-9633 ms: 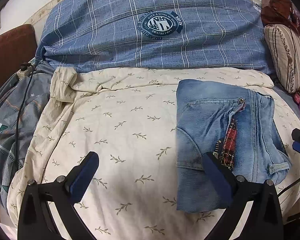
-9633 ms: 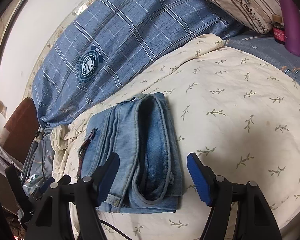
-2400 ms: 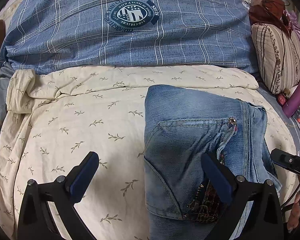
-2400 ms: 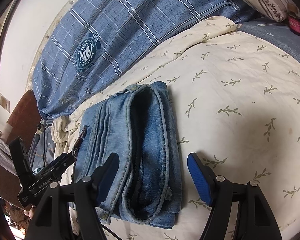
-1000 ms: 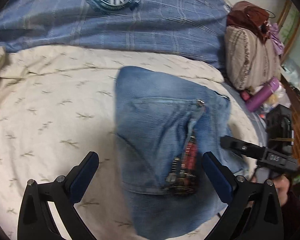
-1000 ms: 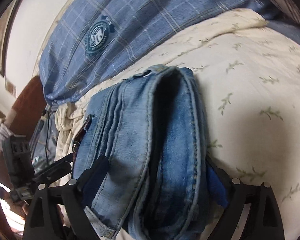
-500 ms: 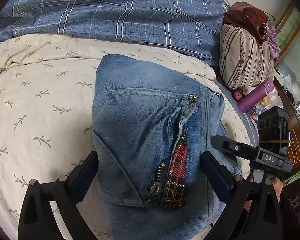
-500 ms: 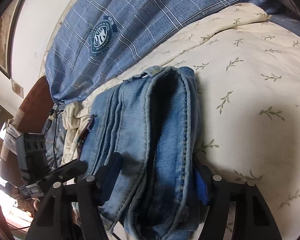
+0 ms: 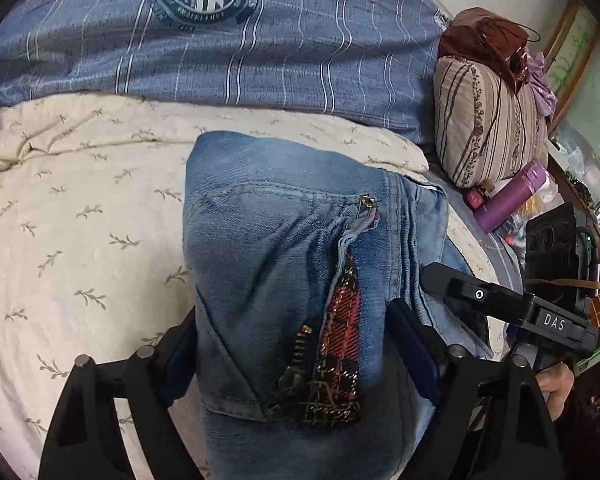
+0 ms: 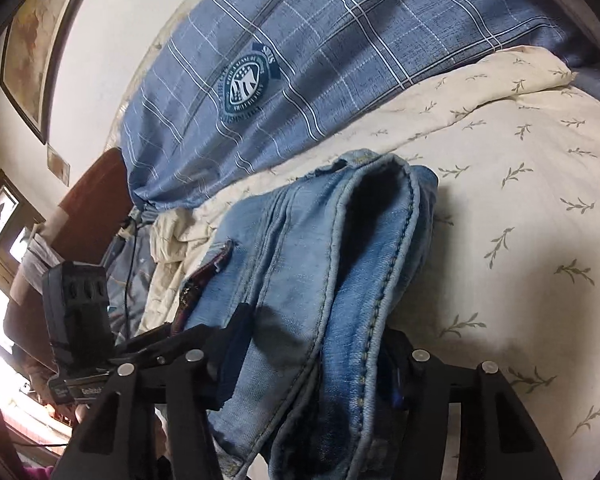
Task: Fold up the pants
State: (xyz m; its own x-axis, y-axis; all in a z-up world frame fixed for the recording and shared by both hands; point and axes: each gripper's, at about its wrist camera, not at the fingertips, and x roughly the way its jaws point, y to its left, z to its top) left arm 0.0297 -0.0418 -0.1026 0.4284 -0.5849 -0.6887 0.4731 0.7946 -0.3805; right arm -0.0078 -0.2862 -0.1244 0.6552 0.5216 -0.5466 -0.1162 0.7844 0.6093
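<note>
Folded jeans (image 9: 276,264) on the bed's leaf-print sheet (image 9: 80,216), my left claw (image 9: 296,356) and right claw (image 10: 312,360) just closing, both clamped on the bundle's near end, purple bottle (image 9: 512,196) beside striped pillow (image 9: 488,120).

Faded light-blue denim jeans (image 9: 268,264), with a red-and-black plaid lining (image 9: 342,320) showing at the pocket. Beneath, a cream sheet (image 9: 80,216) sprigged with olive leaves. Behind, a blue checked pillow (image 9: 260,40) with a teal crest, a beige brown-striped cushion (image 9: 488,120), a purple bottle (image 9: 512,196).
</note>
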